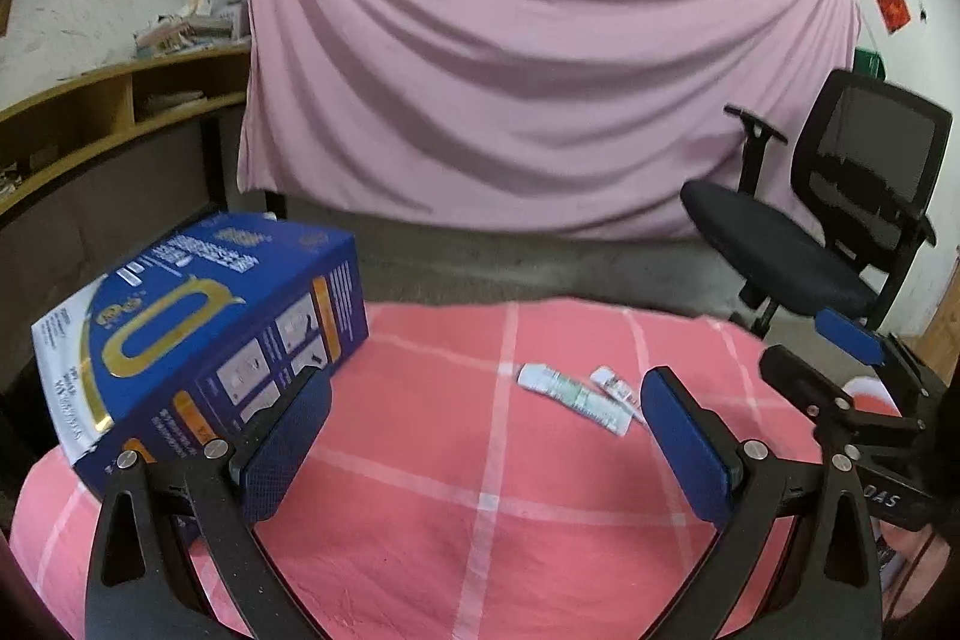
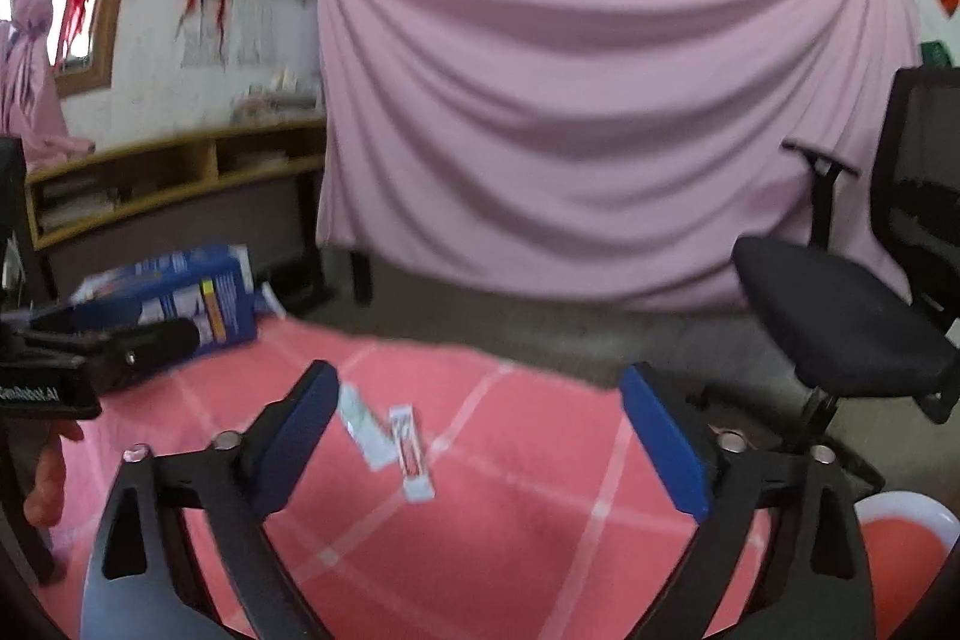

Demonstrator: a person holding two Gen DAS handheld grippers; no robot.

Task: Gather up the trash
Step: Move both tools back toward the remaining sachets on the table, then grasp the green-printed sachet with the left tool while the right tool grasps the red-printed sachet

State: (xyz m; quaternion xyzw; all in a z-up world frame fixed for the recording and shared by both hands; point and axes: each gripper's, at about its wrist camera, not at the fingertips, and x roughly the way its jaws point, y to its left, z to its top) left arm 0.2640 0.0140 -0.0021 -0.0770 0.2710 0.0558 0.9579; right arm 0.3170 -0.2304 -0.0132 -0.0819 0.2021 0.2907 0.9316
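Two small flat wrappers lie side by side on the pink checked tablecloth (image 1: 480, 460): a white-and-green wrapper (image 1: 573, 394) and a white-and-red wrapper (image 1: 612, 383). The left gripper (image 1: 486, 436) hovers short of them, jaws wide and empty, the wrappers ahead toward its right finger. The right gripper (image 2: 480, 436) also stands wide and empty, with both wrappers ahead between its fingers. A blue cardboard box (image 1: 204, 334) sits tilted just beside the left gripper's left finger. A black office chair (image 1: 840, 220) stands beyond the table's edge.
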